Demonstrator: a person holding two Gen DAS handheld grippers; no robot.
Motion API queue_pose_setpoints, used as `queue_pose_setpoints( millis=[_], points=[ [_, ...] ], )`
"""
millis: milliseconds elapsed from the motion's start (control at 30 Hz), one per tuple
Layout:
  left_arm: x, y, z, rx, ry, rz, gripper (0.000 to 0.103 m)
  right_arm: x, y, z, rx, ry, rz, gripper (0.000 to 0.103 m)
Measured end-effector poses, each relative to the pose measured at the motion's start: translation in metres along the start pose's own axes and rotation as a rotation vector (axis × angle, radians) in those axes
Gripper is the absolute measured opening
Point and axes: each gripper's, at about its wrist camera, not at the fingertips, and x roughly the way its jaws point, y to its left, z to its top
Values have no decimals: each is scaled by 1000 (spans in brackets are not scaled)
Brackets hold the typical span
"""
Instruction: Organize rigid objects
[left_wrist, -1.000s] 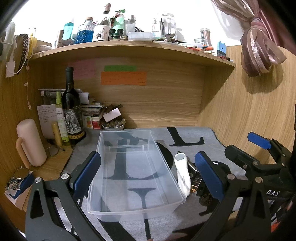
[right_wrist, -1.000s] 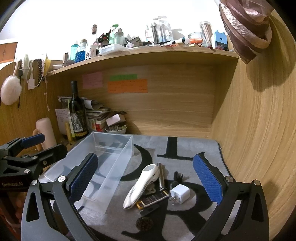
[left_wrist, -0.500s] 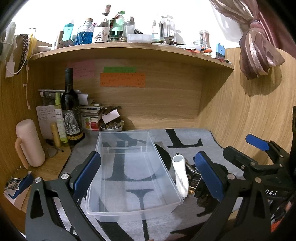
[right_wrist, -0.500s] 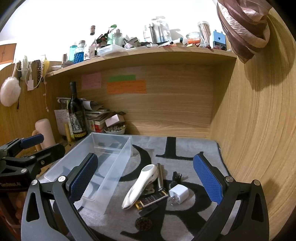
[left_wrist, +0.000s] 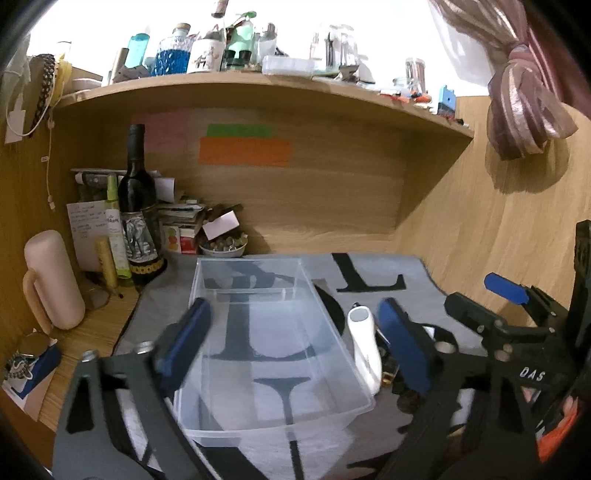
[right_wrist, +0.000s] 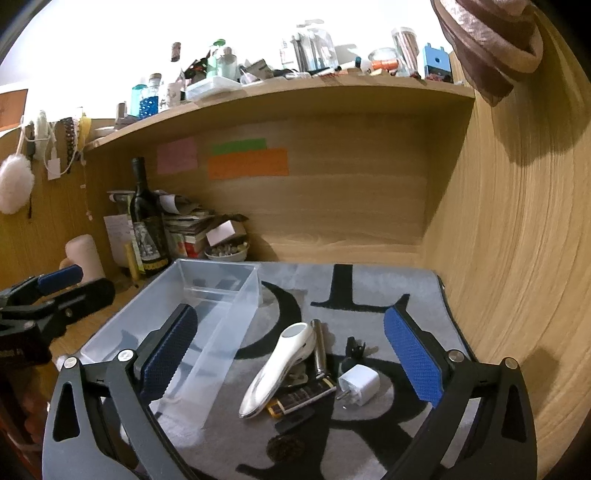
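Observation:
A clear plastic bin (left_wrist: 207, 373) (right_wrist: 236, 325) stands empty on the grey mat. To its right lies a pile: a white handheld device (right_wrist: 277, 369) (left_wrist: 364, 347), a metal cylinder (right_wrist: 318, 345), a dark flat bar (right_wrist: 301, 398), a white charger plug (right_wrist: 359, 380), a black clip (right_wrist: 354, 349) and a dark round piece (right_wrist: 283, 447). My left gripper (left_wrist: 291, 341) is open and empty above the bin. My right gripper (right_wrist: 291, 356) is open and empty above the pile.
A wine bottle (left_wrist: 138, 206), a pink cylinder with a handle (left_wrist: 51, 280), a small bowl (left_wrist: 223, 247) and stacked papers crowd the back left corner. Wooden walls close the back and right. A cluttered shelf (left_wrist: 258, 85) runs overhead.
My left gripper's jaws have narrowed somewhat, and the left finger is blurred. Both views have shifted only slightly. The objects lie as before.

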Motion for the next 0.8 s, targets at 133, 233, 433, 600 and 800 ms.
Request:
queue_pose_setpoints(
  millis=[133, 233, 433, 600, 800],
  points=[
    [11, 13, 3, -8, 31, 6, 84, 9, -5, 1, 2, 26, -7, 91],
    [21, 28, 7, -19, 68, 11, 82, 16, -10, 2, 5, 48, -14, 86],
    [47, 62, 14, -45, 170, 34, 66, 32, -25, 4, 14, 93, -47, 77],
    [75, 95, 13, -64, 285, 59, 54, 45, -40, 4, 27, 137, -93, 74],
    [104, 120, 1, -88, 426, 40, 40, 65, -64, -3, 56, 223, -141, 66]
  ],
)
